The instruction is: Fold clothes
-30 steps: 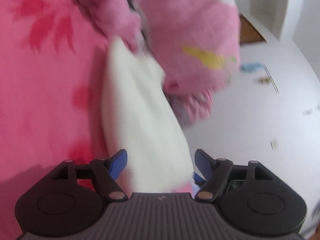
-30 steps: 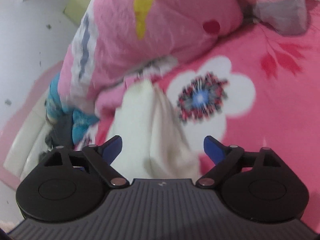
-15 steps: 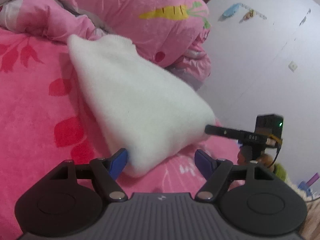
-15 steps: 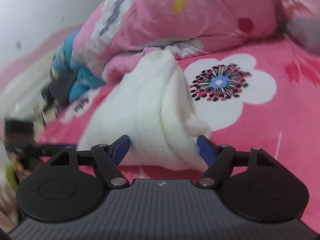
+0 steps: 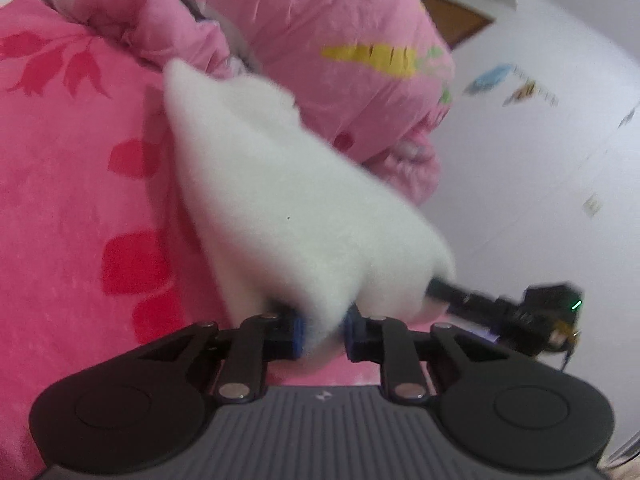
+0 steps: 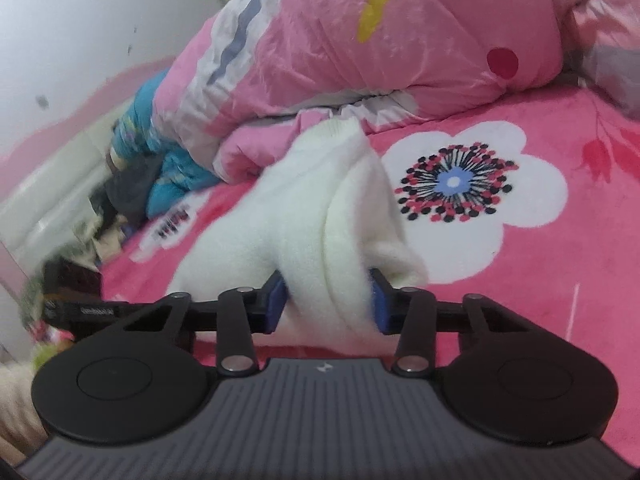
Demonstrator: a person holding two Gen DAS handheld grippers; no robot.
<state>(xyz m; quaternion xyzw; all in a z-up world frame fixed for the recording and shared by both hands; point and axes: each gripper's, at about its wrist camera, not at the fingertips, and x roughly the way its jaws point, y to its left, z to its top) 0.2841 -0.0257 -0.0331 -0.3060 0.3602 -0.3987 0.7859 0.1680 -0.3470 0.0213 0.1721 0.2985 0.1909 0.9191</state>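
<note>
Spreading beyond both grippers, the bed with its pink flowered cover takes up most of each view, and a rumpled pink quilt is heaped at its far side, ahead of the fingers. Next in size is the white garment, a soft fleecy piece lying on the cover and running from the quilt's foot back to both sets of jaws.

A second ago both sets of jaws stood wide, with the cloth loose between them; half a second ago they were still spread, on either side of its near edge. Now the left gripper is closing, and its blue pads already pinch a narrow tuck of that edge. The right gripper is closing too, its pads pressing a thicker bunched fold (several layers, by the look of it).

Off to the left gripper's right, the other tool's black body shows just past the cloth.

With both near corners caught, the garment looks ready to be lifted and spread or carried over into a fold; that fold itself is not yet made.
</note>
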